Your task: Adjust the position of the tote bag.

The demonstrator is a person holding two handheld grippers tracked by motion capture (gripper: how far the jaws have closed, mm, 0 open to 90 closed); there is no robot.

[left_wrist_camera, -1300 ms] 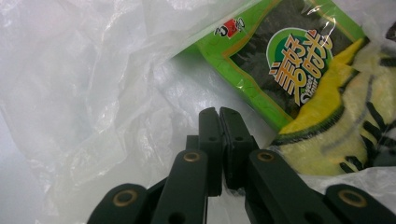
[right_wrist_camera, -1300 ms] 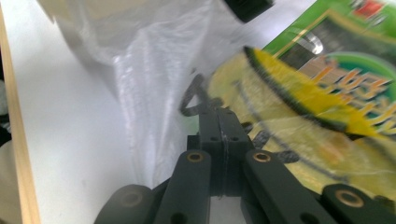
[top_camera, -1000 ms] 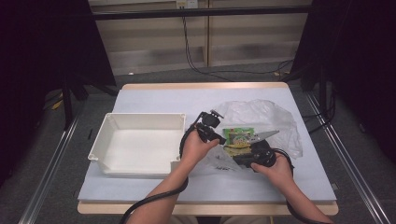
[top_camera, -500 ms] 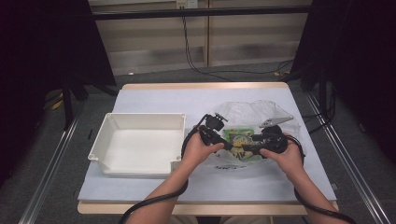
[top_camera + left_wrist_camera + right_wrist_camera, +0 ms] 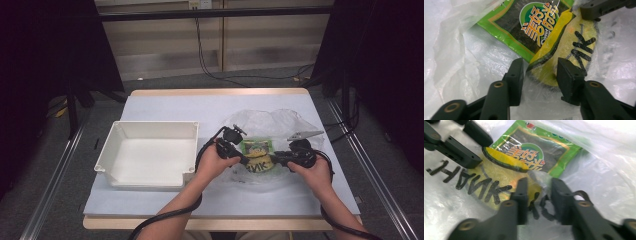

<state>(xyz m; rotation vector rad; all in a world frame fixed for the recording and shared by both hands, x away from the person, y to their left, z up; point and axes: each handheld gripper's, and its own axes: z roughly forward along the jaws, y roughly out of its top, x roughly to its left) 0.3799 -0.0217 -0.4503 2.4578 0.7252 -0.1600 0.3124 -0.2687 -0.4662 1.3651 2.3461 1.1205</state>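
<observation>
A clear plastic bag [image 5: 270,125] printed with a yellow face and black letters lies right of centre on the table. Inside it is a green snack packet [image 5: 255,147] [image 5: 529,25] [image 5: 541,152]. My left gripper [image 5: 245,159] [image 5: 540,72] reaches in from the left. Its jaws have just been closing, with the bag's film and yellow print between them and a gap still showing. My right gripper [image 5: 277,157] [image 5: 539,188] comes in from the right. It has just closed too and pinches a crumpled fold of the film. The two point at each other over the print.
A white plastic tray [image 5: 150,131] stands to the left of the bag, close to my left hand. The pale table [image 5: 165,107] has bare room behind the tray and along its front edge. Cables trail from both grippers off the front.
My right hand has moved right and away from the table's front edge, from below the bag to its right side. The left hand has stayed in place.
</observation>
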